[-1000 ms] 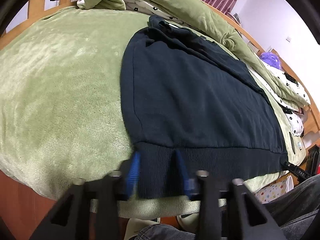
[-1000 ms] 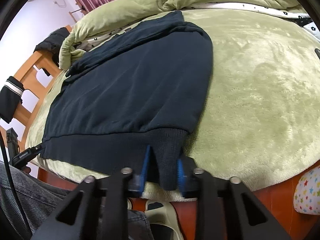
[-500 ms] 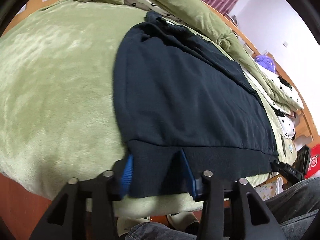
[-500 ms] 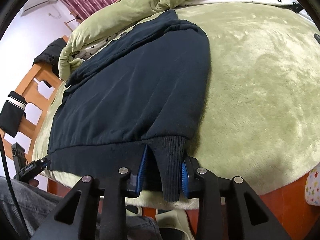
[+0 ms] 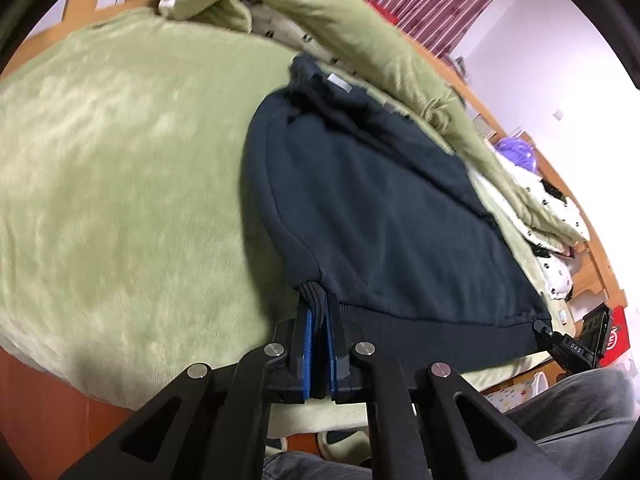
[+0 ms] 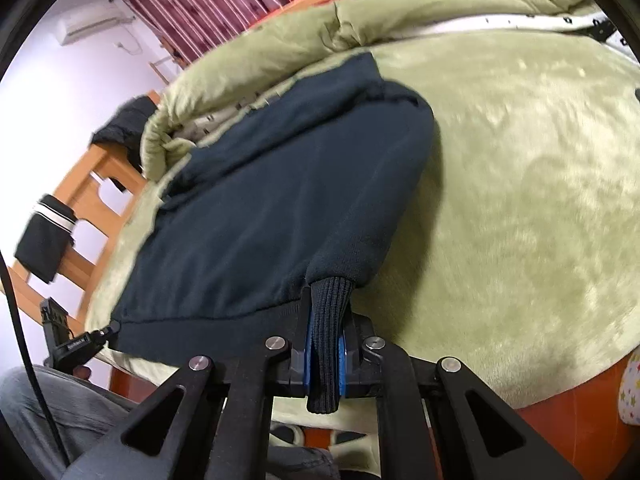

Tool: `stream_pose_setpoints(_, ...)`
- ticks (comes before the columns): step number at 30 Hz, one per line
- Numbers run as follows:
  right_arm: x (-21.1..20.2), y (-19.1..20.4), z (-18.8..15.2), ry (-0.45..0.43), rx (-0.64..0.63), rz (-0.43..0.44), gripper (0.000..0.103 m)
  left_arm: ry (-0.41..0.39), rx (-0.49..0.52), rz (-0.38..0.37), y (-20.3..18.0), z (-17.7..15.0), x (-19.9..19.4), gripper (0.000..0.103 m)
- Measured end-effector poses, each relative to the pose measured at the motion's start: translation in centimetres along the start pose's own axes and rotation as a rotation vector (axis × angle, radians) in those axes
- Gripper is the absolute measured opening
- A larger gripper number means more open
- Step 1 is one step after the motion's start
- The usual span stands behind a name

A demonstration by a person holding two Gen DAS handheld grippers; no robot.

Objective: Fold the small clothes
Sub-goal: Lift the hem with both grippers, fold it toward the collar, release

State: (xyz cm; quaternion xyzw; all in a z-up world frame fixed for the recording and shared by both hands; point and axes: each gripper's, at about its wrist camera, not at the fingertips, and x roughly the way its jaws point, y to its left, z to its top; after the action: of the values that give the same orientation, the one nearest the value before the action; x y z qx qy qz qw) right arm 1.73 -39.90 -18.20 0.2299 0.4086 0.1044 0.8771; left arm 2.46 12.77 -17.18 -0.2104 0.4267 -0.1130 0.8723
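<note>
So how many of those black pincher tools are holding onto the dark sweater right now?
2. The left gripper is clamped on the ribbed hem at the left corner of the navy sweatshirt; the right gripper is clamped on the hem at its right corner.

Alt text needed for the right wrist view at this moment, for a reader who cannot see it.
The right hand-held gripper is clamped on the ribbed hem corner of a dark navy sweatshirt lying on a green plush blanket on a bed. A bunched green quilt and wooden bed frame lie beyond.
</note>
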Motion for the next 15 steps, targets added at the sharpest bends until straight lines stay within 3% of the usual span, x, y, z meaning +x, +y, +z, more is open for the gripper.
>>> stream_pose_setpoints(7,-3.0,2.9,4.0,-0.089,-0.021,0.037,0.009,-0.098,0.038,-0.006,-3.0,4.7,-3.7,0.006)
stream_pose_setpoints(15,-4.2,4.3,9.8,-0.137,0.020,0.060,0.009,-0.172,0.066,0.020,-6.4,10.6,-5.0,0.006)
